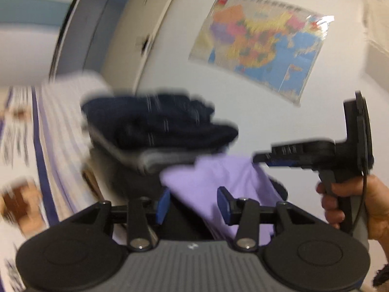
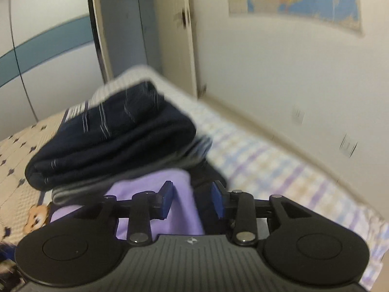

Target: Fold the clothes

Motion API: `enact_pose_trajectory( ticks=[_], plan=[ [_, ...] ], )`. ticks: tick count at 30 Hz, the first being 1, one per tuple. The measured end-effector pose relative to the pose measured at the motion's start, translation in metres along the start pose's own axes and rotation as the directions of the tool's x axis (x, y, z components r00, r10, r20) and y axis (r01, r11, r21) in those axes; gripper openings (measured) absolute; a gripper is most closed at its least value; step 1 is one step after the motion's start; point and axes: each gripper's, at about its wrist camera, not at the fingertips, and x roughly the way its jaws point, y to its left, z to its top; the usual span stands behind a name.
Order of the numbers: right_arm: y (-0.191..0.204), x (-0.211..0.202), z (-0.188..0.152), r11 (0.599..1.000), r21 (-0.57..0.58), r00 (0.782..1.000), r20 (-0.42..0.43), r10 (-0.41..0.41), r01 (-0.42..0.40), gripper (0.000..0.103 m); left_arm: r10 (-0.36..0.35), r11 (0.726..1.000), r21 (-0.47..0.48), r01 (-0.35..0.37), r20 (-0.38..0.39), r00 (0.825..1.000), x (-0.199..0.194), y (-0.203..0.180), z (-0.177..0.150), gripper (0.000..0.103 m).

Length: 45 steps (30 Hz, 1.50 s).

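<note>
Between both open tools, left tool (image 1: 193,204) and right tool (image 2: 192,199), lilac cloth (image 1: 218,177) sits, gripped by neither; navy stack (image 2: 116,136) just beyond.

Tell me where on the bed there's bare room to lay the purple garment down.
Bare bedsheet lies between the folded clothes stack and the wall. More shows left of the stack, on the bear-print sheet. The middle is crowded: the stack and the purple garment.

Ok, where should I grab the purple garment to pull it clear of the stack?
Take the purple garment by its loose near edge, coming from the front: its far end seems tucked under the folded dark clothes. The left hand-held gripper is open around that edge.
</note>
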Motion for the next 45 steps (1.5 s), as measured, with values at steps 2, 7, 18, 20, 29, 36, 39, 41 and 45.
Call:
enact_pose_trajectory(
  ticks=[2, 7, 18, 20, 29, 36, 39, 41, 45],
  plan=[
    [0.0, -0.013, -0.009, 1.0, -0.009, 0.999, 0.032, 0.003, -0.003, 0.038, -0.046, 0.999, 0.013, 0.046, 0.014, 0.999, 0.0, -0.001, 0.008, 0.05],
    [-0.004, -0.031, -0.038, 1.0, -0.021, 1.0, 0.009, 0.001, -0.001, 0.041, -0.112, 0.993, 0.037, 0.112, -0.017, 0.994, 0.011, -0.005, 0.006, 0.051],
    [-0.019, -0.045, -0.048, 0.997, 0.048, 0.996, -0.063, 0.058, -0.055, 0.01, -0.186, 0.977, 0.092, 0.193, -0.081, 0.979, 0.034, -0.01, -0.007, 0.051],
    [-0.02, -0.048, -0.036, 1.0, 0.016, 0.999, -0.044, 0.016, -0.015, 0.01, -0.212, 0.97, 0.097, 0.223, -0.109, 0.971, 0.041, -0.01, -0.009, 0.053],
    [-0.025, -0.043, -0.041, 0.997, 0.025, 0.996, -0.052, -0.076, 0.078, 0.036, -0.216, 0.954, 0.183, 0.237, -0.127, 0.968, 0.033, -0.01, -0.017, 0.067],
    [-0.003, -0.079, -0.042, 0.995, -0.005, 0.995, 0.015, -0.096, 0.096, 0.051, -0.158, 0.985, 0.043, 0.165, -0.141, 0.977, 0.012, 0.021, -0.009, 0.074],
    [0.009, -0.089, -0.052, 0.996, -0.002, 0.996, 0.02, -0.09, 0.09, 0.055, -0.092, 0.994, 0.044, 0.102, -0.172, 0.981, 0.001, 0.029, -0.007, 0.077],
    [0.02, -0.096, -0.058, 0.996, 0.002, 0.996, 0.02, -0.086, 0.086, 0.056, -0.044, 0.997, 0.058, 0.056, -0.194, 0.98, -0.007, 0.032, -0.005, 0.079],
    [0.04, -0.107, -0.072, 0.997, 0.024, 0.997, 0.012, -0.071, 0.071, 0.057, 0.056, 0.995, 0.09, -0.034, -0.245, 0.968, -0.026, 0.034, -0.004, 0.091]
  ],
)
